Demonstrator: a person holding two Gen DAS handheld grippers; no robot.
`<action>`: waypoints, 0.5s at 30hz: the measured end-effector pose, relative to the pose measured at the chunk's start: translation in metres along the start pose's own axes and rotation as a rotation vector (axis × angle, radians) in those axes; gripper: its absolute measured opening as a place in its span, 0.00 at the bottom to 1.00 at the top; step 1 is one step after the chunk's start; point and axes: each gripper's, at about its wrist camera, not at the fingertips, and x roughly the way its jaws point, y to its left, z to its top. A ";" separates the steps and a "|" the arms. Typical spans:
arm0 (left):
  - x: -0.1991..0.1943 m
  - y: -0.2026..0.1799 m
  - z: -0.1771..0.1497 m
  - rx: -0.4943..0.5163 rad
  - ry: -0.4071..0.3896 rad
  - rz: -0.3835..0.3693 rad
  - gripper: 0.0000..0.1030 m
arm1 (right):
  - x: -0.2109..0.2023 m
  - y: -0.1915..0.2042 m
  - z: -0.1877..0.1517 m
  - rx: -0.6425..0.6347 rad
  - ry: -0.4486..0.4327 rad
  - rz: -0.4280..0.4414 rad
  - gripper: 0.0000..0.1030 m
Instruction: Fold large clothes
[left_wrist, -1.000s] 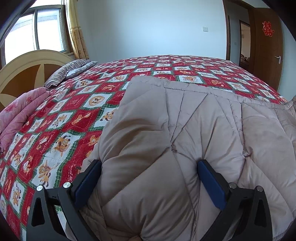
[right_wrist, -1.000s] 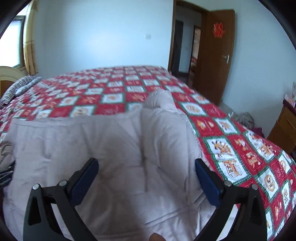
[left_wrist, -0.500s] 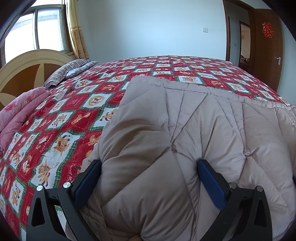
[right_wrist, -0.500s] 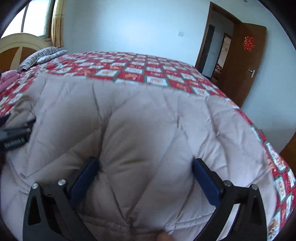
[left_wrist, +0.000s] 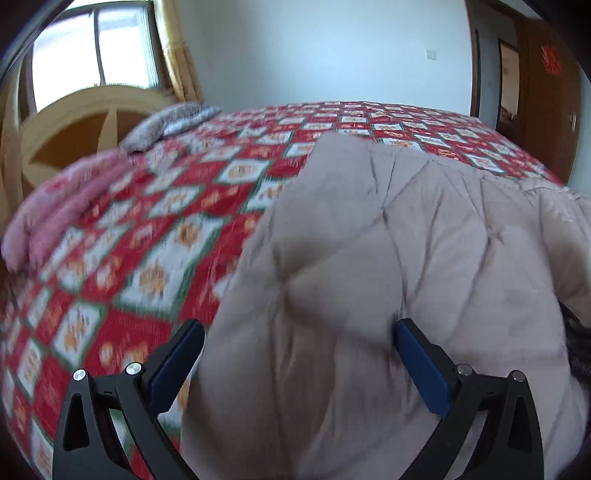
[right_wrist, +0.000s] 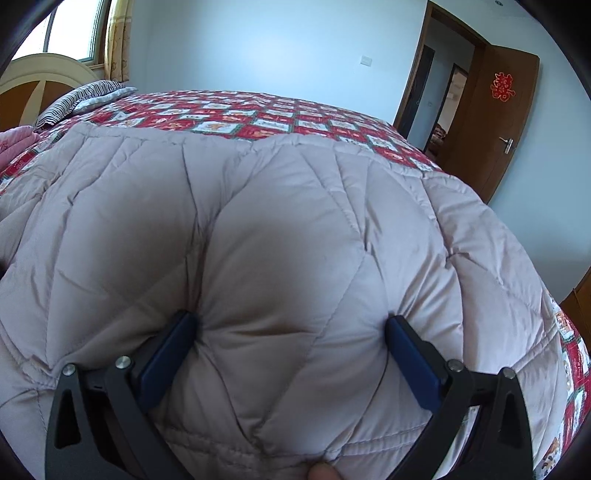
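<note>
The beige quilted coat (right_wrist: 280, 236) lies spread over the bed (left_wrist: 155, 236), at its near edge; the left gripper (left_wrist: 299, 350) and right gripper (right_wrist: 291, 339) each stand wide apart, padded fabric bulging between their fingers

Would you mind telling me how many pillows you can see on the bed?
1: a striped pillow lies at the head of the bed by the headboard, beyond the beige padded coat. Others may be hidden behind the coat or the pink bedding.
</note>
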 end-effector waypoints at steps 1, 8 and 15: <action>-0.004 0.008 -0.008 -0.040 0.013 -0.018 0.99 | -0.001 0.000 0.000 0.000 -0.001 -0.001 1.00; -0.005 0.039 -0.039 -0.275 0.122 -0.190 0.99 | -0.002 0.003 -0.001 -0.008 -0.009 -0.013 1.00; 0.010 0.025 -0.029 -0.278 0.120 -0.142 0.99 | -0.021 0.001 -0.009 -0.006 0.017 -0.034 1.00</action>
